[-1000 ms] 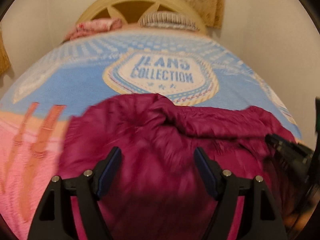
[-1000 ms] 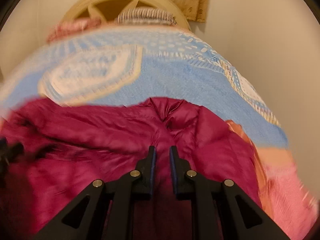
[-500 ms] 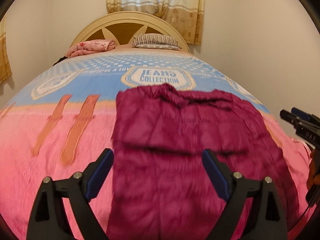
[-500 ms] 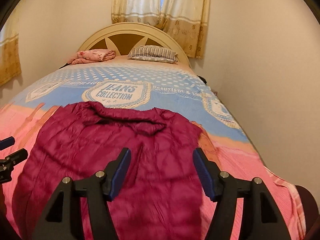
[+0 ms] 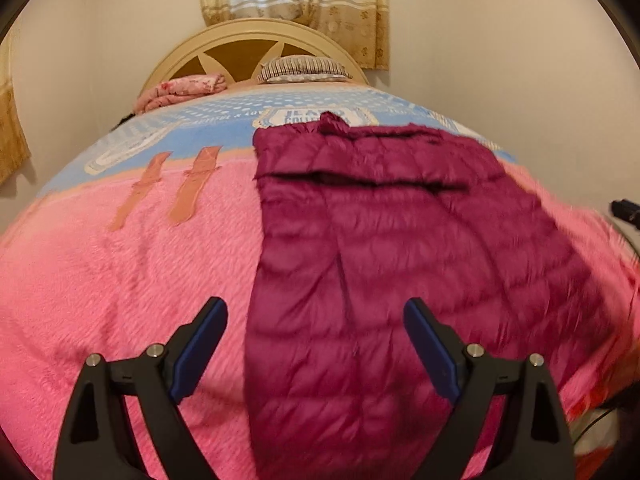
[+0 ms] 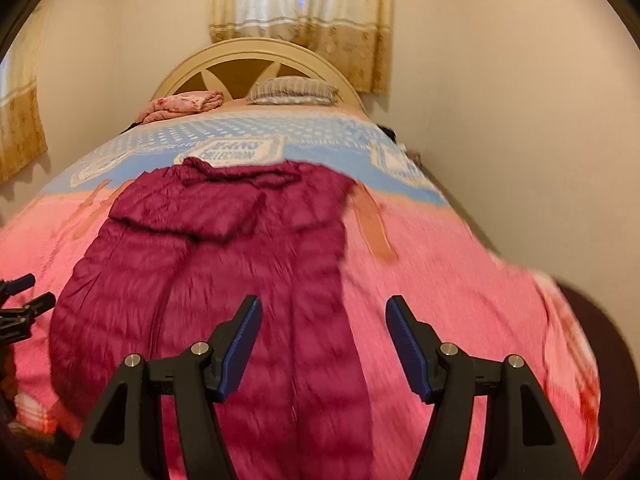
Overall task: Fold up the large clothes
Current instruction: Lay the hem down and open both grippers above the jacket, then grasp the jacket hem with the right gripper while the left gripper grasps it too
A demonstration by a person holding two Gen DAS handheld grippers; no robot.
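My left gripper point(image 5: 316, 334) and my right gripper point(image 6: 323, 332) both hang with fingers spread wide, and nothing is in them. The dark red coat point(image 5: 384, 248) lies flat on the pink and blue blanket point(image 5: 120, 272), with its top part folded down. Far off by the headboard point(image 5: 240, 40) sit a striped pillow point(image 5: 302, 68) and a pink bundle point(image 5: 180, 90).

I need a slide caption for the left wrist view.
Open left claw above a maroon jacket spread on the pink blanket.
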